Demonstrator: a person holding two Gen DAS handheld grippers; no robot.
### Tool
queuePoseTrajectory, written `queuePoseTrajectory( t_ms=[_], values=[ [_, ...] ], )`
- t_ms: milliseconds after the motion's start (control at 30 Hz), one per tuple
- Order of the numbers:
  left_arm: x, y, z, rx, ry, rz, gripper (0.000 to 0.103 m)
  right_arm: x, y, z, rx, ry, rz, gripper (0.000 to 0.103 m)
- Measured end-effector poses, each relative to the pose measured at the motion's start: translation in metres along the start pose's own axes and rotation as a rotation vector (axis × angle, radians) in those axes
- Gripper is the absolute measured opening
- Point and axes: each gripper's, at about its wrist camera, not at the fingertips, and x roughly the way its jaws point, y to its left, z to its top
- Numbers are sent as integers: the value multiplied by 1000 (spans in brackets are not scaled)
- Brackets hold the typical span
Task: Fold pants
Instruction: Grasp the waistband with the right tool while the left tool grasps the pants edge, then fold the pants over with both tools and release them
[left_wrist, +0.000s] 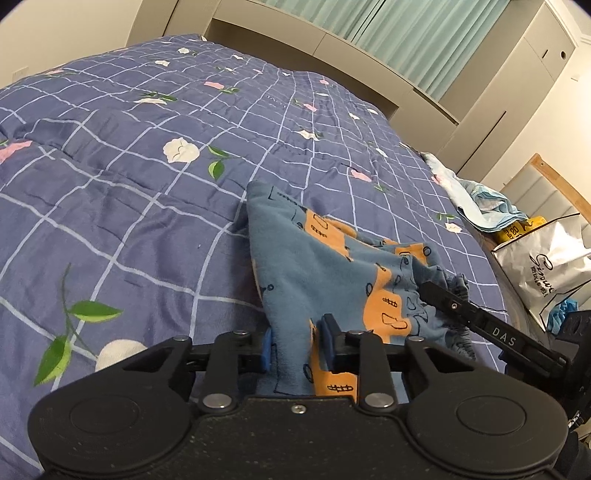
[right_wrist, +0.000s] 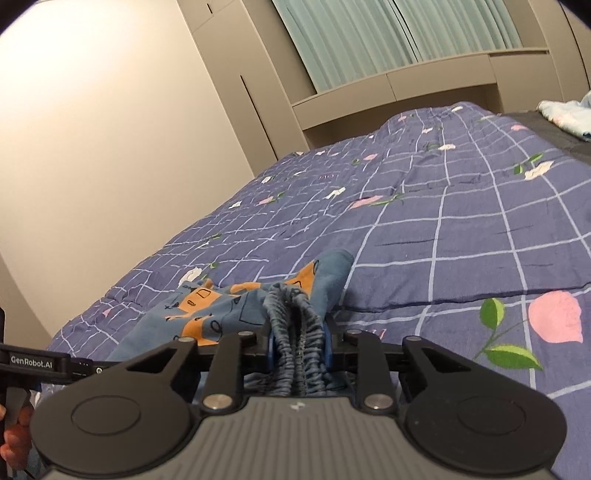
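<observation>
Blue printed pants (left_wrist: 332, 266) hung bunched between both tools above the bed (left_wrist: 129, 192) — left tool (left_wrist: 295, 347) pinching loose fabric, right tool (right_wrist: 299, 347) clamping the gathered waistband (right_wrist: 295, 325). Uneven pulling risked a crooked fold — or thin cloth slipping free.

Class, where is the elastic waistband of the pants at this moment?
In the right wrist view, the gathered waistband is clamped in the right gripper, low centre, just above the purple checked quilt.

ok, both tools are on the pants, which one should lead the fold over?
Right, probably. The right tool clamps the gathered elastic waistband, a firm edge to carry. The left tool pinches loose leg fabric of the pants, better as anchor.
</observation>
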Motion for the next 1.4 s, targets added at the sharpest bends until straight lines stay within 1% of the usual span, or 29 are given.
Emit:
queuePoseTrajectory(
  t_ms=[133,267,400,600,767,867,1067,1233,1400],
  values=[
    [-1,1,5,-17,6,-8,26,-5,5,2,-9,-15,-6,22],
    [-1,-3,7,2,7,-4,21,-9,10,3,-12,-18,-26,22],
    [-2,-8,12,18,-4,-10,20,-19,20,3,-48,-44,-54,22],
    [6,-23,25,64,-10,-34,19,-33,22,6,-66,-82,-100,22],
    [24,-47,38,115,-14,-70,19,-42,18,19,-95,-132,-154,22],
    [41,-62,47,135,-8,-98,19,-48,12,28,-99,-162,-196,22],
    [77,-95,61,176,15,-150,19,-61,-13,37,-53,-212,-281,22],
    [105,-112,61,190,46,-163,19,-60,-40,39,-3,-202,-327,22],
    [116,-112,55,195,66,-153,19,-57,-61,30,52,-172,-343,22]
  ],
)
